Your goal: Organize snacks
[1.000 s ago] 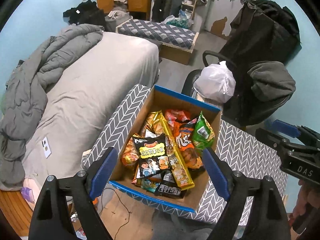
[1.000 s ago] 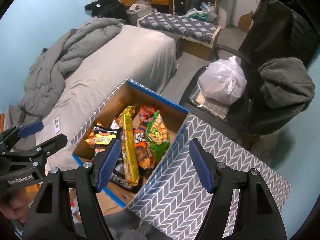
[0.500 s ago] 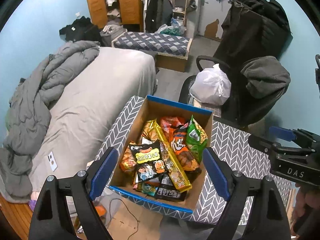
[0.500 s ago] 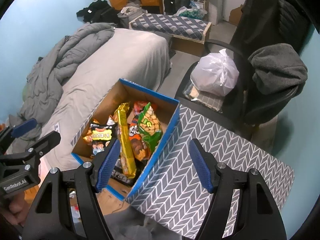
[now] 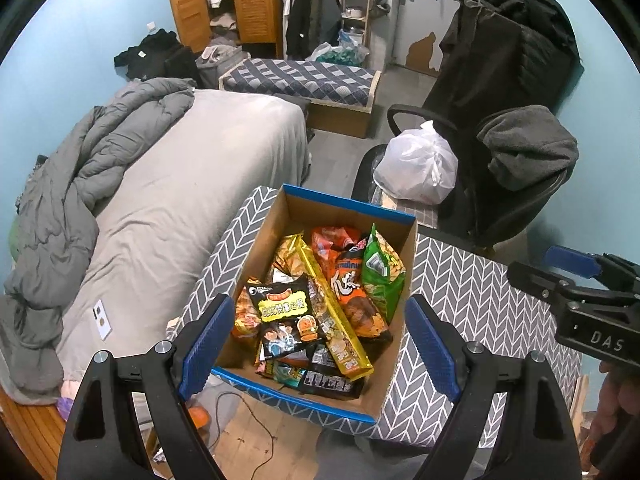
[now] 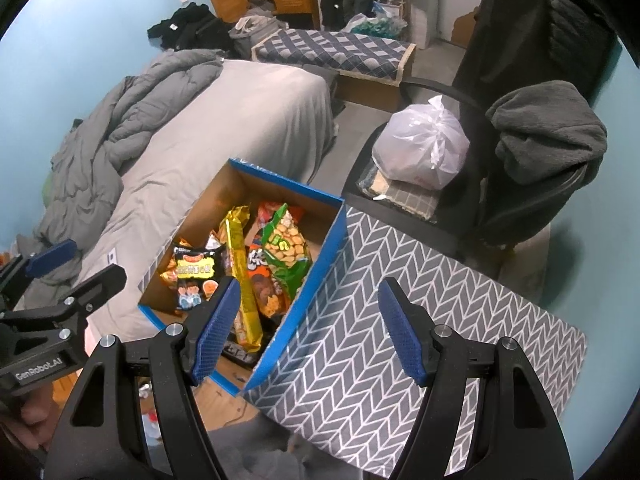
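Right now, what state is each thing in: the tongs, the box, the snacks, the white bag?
left tongs: open, empty, above the box.
right tongs: open, empty.
cardboard box: open-topped, no lid on.
snack packets: piled loosely inside the box.
green snack bag: leaning against the box wall.
white plastic bag: knotted, on the chair.

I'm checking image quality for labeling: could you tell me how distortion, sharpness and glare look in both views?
Left wrist: strong fisheye bending, dark corners; snack box sharp, faint glare on the yellow packet. Right wrist: same curvature; green bag crisp, room evenly lit.
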`<state>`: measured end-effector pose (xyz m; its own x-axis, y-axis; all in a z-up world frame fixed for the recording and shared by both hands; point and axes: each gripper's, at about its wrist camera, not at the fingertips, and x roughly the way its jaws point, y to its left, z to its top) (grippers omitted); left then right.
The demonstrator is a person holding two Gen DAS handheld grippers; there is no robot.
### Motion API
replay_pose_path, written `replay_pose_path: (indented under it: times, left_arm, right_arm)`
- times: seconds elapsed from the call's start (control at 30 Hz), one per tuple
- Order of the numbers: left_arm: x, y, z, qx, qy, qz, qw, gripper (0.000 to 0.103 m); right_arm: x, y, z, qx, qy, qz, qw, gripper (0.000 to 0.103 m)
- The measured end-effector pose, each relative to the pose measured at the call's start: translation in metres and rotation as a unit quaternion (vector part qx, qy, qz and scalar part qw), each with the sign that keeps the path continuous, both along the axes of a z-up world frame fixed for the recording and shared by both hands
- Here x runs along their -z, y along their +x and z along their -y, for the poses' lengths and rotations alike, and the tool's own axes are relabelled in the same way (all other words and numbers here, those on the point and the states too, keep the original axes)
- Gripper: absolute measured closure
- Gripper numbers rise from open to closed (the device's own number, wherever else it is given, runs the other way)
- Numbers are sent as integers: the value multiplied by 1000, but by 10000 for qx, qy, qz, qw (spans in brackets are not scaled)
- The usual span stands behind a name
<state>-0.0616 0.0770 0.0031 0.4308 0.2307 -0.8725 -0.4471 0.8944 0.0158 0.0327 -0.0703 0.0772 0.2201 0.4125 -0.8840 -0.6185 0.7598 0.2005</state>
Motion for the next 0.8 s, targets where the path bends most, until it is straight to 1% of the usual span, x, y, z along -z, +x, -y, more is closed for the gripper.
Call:
replay_pose_path:
  times: [0.43,0.8]
  left_arm:
    - [-3,1,3,41,-125,-6,9999,15]
    - [-4,3,3,82,-119,-22,9999,15]
  right_arm:
    - [-6,3,5,50,47,10,10000,32]
    - [-6,4,6,44,65,12,10000,32]
